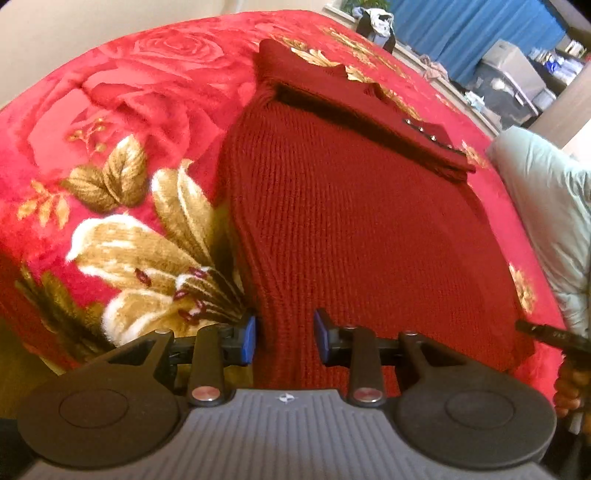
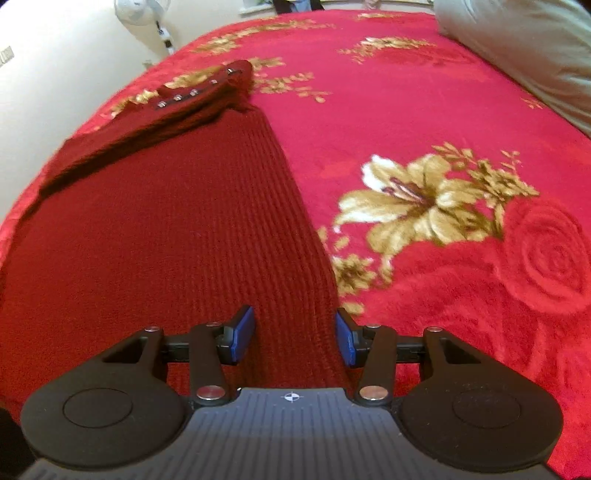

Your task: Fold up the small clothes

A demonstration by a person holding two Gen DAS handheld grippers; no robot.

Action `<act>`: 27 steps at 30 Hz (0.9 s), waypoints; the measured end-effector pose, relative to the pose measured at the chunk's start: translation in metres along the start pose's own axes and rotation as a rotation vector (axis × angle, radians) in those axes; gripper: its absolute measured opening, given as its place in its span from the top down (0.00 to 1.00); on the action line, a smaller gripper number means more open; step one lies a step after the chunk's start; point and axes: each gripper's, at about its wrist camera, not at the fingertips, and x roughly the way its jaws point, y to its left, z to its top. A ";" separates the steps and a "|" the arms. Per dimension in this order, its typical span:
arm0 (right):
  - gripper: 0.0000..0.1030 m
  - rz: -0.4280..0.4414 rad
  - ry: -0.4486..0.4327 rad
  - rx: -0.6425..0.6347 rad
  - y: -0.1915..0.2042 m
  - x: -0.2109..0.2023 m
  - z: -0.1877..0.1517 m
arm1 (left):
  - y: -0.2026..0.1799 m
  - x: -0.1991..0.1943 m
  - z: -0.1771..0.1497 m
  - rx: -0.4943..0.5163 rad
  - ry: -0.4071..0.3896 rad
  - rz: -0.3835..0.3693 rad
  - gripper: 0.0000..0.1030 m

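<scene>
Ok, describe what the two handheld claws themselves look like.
Both look alike. The left claw and the right claw each have two blue pads on black fingers, black link arms with silver pivot pins, two round black discs at the sides and a ribbed grey body with a small crosshair mark. No cables show.

A bed (image 2: 424,110) under a red floral blanket (image 1: 122,122) fills the room, with cream walls (image 2: 55,92), blue curtains (image 1: 476,29) and a white fan (image 2: 142,13) behind.

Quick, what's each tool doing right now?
Left tool: open, straddling the sweater hem edge.
Right tool: open, straddling the opposite hem edge.
</scene>
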 end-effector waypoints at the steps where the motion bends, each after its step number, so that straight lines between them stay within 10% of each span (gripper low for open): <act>1: 0.51 -0.011 0.012 0.005 -0.001 0.002 0.000 | 0.000 0.003 -0.001 0.006 0.017 0.022 0.66; 8: 0.54 -0.035 0.023 -0.007 0.000 0.005 -0.004 | 0.002 0.015 -0.006 0.024 0.082 0.098 0.66; 13: 0.87 -0.030 -0.010 0.003 -0.002 -0.001 -0.002 | 0.001 0.012 -0.004 0.025 0.057 0.091 0.83; 23: 0.75 -0.055 0.011 0.003 -0.004 0.005 -0.003 | -0.005 0.015 -0.010 0.071 0.088 0.105 0.71; 27: 0.88 -0.047 -0.012 0.003 -0.003 0.000 -0.002 | -0.004 0.010 -0.010 0.067 0.062 0.102 0.86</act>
